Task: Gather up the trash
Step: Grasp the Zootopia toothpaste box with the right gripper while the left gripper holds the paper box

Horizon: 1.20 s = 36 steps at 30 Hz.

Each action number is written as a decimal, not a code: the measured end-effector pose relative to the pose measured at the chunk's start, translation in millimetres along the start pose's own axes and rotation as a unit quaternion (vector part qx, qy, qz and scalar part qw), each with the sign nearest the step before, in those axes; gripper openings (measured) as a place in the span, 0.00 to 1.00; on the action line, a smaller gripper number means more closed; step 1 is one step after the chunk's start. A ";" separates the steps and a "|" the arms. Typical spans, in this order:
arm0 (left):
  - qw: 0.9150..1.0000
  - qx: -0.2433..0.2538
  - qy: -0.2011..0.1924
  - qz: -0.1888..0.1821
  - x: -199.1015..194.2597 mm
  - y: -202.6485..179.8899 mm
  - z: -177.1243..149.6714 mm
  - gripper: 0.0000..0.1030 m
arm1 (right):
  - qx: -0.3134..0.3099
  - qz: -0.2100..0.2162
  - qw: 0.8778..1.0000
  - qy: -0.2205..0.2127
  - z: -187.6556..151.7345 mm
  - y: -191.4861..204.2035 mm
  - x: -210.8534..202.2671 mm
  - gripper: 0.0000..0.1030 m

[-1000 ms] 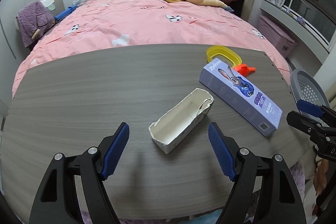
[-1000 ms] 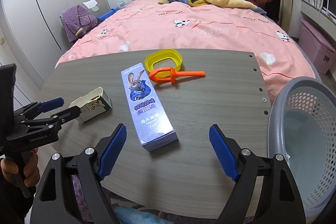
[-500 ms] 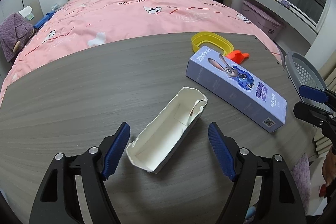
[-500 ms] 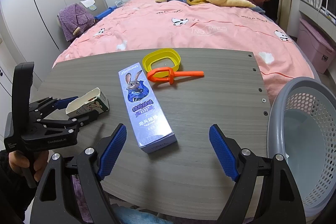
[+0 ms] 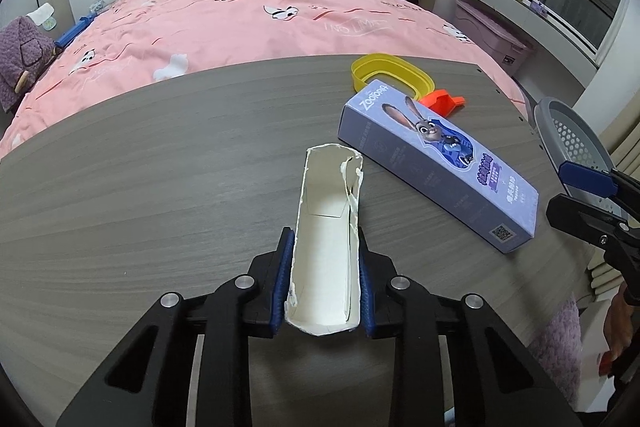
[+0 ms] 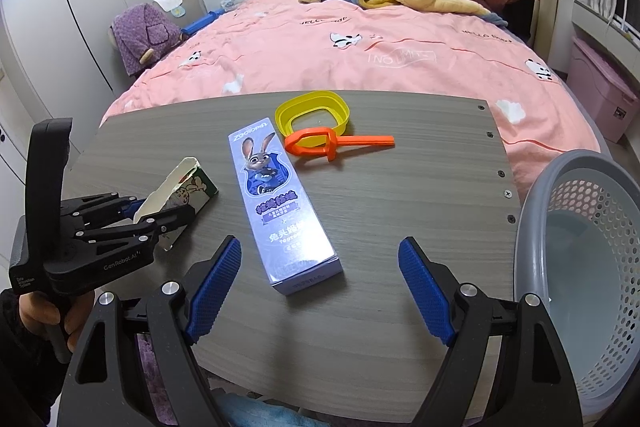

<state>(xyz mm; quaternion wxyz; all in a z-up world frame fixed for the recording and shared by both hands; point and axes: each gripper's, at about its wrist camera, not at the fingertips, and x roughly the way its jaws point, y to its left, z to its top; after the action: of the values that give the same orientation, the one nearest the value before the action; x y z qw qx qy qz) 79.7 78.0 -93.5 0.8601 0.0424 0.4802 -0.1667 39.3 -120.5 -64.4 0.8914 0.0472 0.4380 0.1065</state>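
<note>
White card shows inside the torn carton [image 5: 326, 247], one open-topped box lying on the grey wood-grain counter [image 5: 140, 187] near its left side. In the left wrist view its long axis runs straight away from the camera toward the bed [image 5: 260, 23], the ragged torn end farthest off. The left gripper [image 5: 324, 279] has its fingers [image 5: 282, 277] closing on the carton's near end, the blue pads pressed against both long walls.

One purple toothpaste box [image 6: 280, 203] lies just to the right of the carton, apart from it, with its long axis running from the near counter edge toward the bed and leaning a little left at the far end. Beyond its far end sit one yellow oval ring [image 6: 312, 113] and one orange plastic handle [image 6: 336, 143], the handle's loop overlapping the ring and its shaft pointing right.

The right gripper [image 6: 320, 281] hovers over the near edge with its fingers spread wide and nothing between them; the toothpaste box's near end lies beyond them. Bare counter stretches to the left of the carton and to the right of the toothpaste box. One grey perforated basket [image 6: 592, 259] stands just off the counter's right edge.
</note>
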 end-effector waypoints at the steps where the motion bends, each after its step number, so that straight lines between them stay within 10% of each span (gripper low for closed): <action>1: 1.000 -0.006 -0.002 0.001 -1.6 0.4 -1.4 0.27 | 0.000 0.000 1.000 0.000 0.1 0.5 0.3 0.77; 19: 0.988 -0.085 -0.083 0.102 -59.3 15.7 -6.7 0.27 | -0.046 -0.002 0.999 0.005 20.7 22.5 36.1 0.76; 36: 0.986 -0.105 -0.079 0.102 -62.2 26.9 -10.0 0.27 | -0.106 -0.023 0.993 0.043 27.1 47.4 78.7 0.48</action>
<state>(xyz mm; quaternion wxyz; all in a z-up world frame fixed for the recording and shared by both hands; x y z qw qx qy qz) 50.4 120.9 -48.9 0.9076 -0.0127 0.4185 -0.0299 100.4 -55.9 -100.1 0.8740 -0.0625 0.4630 0.1337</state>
